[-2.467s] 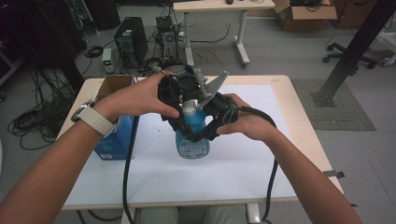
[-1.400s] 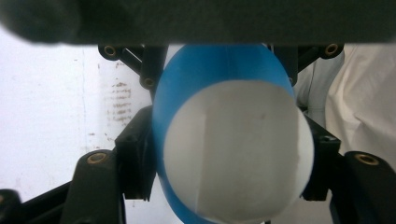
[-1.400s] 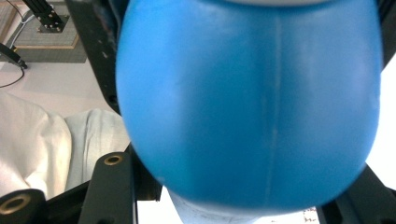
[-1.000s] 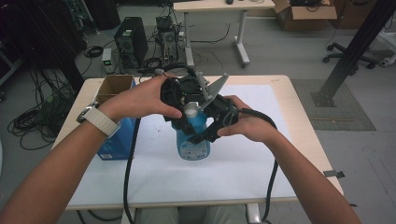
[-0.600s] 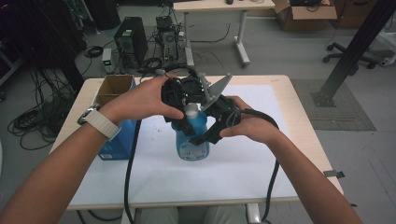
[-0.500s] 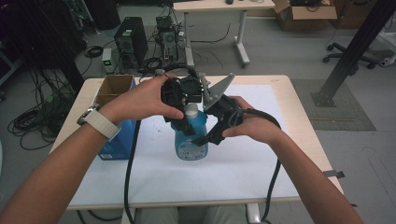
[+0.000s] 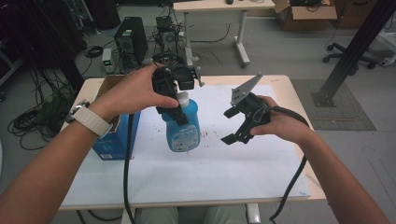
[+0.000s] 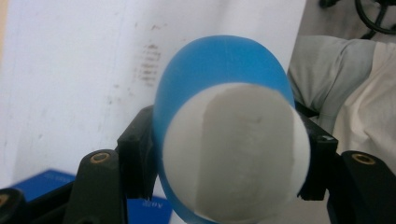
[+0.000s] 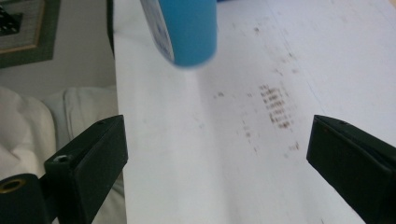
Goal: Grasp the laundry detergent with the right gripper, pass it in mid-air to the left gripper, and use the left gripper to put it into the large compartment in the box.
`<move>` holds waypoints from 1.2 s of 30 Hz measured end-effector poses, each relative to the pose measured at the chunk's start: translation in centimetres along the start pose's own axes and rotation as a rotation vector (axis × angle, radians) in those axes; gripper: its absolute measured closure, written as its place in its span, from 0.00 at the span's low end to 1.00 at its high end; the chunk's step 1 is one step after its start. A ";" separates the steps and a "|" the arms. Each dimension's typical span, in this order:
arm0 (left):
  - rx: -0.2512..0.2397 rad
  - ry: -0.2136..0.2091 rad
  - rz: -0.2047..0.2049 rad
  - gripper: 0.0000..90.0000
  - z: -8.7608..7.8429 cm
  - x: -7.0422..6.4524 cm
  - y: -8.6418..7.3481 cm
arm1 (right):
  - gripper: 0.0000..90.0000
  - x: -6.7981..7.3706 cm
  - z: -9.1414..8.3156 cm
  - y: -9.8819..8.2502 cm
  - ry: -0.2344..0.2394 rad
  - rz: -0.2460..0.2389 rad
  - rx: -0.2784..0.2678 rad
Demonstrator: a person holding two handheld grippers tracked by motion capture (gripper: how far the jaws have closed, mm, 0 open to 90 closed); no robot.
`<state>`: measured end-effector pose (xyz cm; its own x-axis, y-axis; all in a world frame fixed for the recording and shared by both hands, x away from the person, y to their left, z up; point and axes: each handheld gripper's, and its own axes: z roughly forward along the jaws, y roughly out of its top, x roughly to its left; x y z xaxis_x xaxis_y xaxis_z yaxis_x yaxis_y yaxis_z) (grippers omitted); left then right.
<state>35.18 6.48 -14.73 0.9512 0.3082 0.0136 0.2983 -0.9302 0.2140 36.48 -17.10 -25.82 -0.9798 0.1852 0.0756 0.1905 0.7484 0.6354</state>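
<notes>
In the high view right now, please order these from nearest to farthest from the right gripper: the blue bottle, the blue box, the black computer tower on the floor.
From the right gripper, whose jaws have just been opening with nothing between them:
1. Blue bottle, to its left, held up by the left gripper.
2. Blue box, at the table's left edge.
3. Black computer tower, on the floor beyond the table's far left corner.

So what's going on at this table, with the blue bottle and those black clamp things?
A person sits at a white-topped table with a hand-held gripper in each hand. The left gripper is clamped on the neck of a blue bottle just under its white cap, holding it above the tabletop. The right gripper has just been opening and has drawn away to the side; nothing sits between its fingers. A blue box stands at the table's left edge.
</notes>
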 end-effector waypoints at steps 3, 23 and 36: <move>0.001 0.015 -0.057 0.42 -1.0 0.4 -0.3 | 0.06 -0.4 -0.9 -0.9 -0.024 0.023 0.022; -0.016 0.143 -0.451 0.42 -7.3 3.2 -2.8 | 0.05 -1.2 -4.8 -5.5 -0.119 0.105 0.128; 0.007 0.205 -0.719 0.42 -9.3 5.9 -5.1 | 0.05 -1.4 -6.0 -7.1 -0.131 0.137 0.134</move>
<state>38.56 14.88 -6.63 0.4882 0.8710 0.0544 0.8421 -0.4865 0.2329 36.09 -26.53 -25.81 -0.9296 0.3656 0.0479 0.3361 0.7868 0.5177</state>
